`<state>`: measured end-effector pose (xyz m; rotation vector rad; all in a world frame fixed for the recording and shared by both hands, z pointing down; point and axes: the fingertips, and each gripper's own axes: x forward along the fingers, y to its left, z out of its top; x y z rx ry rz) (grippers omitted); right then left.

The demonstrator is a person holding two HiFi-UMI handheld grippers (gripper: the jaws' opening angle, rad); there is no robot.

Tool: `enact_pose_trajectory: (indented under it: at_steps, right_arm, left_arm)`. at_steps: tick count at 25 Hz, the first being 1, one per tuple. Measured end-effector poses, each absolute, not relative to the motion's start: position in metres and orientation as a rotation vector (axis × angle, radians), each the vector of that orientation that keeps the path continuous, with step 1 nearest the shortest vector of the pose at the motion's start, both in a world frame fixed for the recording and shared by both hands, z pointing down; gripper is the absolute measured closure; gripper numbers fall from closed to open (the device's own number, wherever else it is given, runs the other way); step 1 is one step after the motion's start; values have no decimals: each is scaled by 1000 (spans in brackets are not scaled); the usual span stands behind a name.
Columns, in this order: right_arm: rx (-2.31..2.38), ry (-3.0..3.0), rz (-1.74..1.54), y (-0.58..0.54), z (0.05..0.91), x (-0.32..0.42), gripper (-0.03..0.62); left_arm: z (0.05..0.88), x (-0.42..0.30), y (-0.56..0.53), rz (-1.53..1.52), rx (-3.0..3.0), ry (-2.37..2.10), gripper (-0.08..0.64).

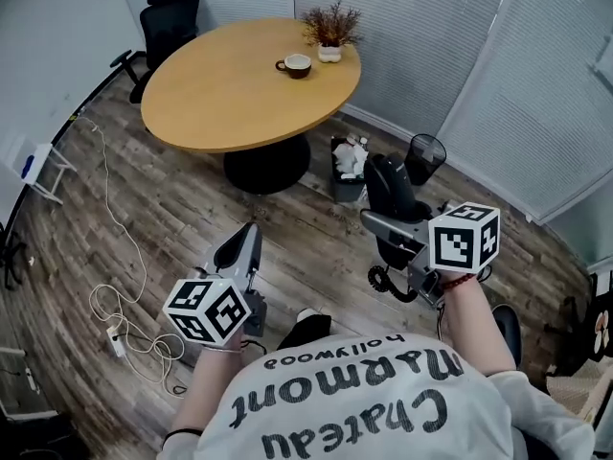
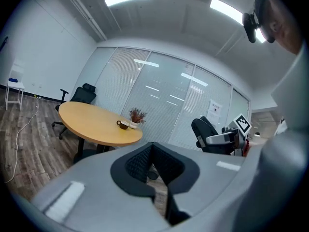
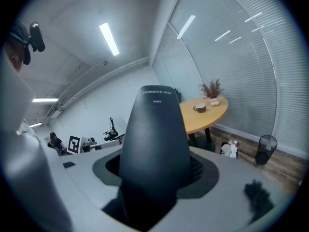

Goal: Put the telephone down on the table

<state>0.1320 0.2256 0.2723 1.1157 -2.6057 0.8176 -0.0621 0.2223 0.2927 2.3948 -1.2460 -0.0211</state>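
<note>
My right gripper (image 1: 385,220) is shut on a black telephone handset (image 1: 388,182), held upright in the air over the floor. The handset's coiled cord (image 1: 391,283) hangs below that gripper. In the right gripper view the handset (image 3: 154,139) fills the space between the jaws. The oval wooden table (image 1: 230,99) stands farther off, ahead and to the left. My left gripper (image 1: 239,249) hangs lower at the left, shut with nothing in it. From the left gripper view the table (image 2: 91,123) is at the left, and the right gripper (image 2: 226,138) holds the handset (image 2: 203,129) at the right.
On the table's far side stand a brown cup (image 1: 296,65) and a small potted plant (image 1: 330,33). A black office chair (image 1: 169,22) is behind the table. Two waste bins (image 1: 424,157) stand by the window blinds. A white cable (image 1: 117,286) trails over the wood floor.
</note>
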Motion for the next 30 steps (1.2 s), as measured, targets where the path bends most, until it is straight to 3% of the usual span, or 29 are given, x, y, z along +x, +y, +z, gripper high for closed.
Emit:
enact_pose_trajectory:
  at_steps: [6,12,23,30]
  right_arm:
    - [1106,-2633,835,145,244,97,299]
    - [1162,-2633,921,140,250,104,299]
    - [1116,-2595,964,116,285,107,299]
    - [1075,-2599,1043,107,314,105,299]
  left_arm:
    - [268,-100,130,-42,2383,-1256,557]
    - [282,-85,123,78,2491,-1100,557]
    - [306,-71,122,-87,2381,-1100,555]
    - [326,-75,124,24,2363,-1348,555]
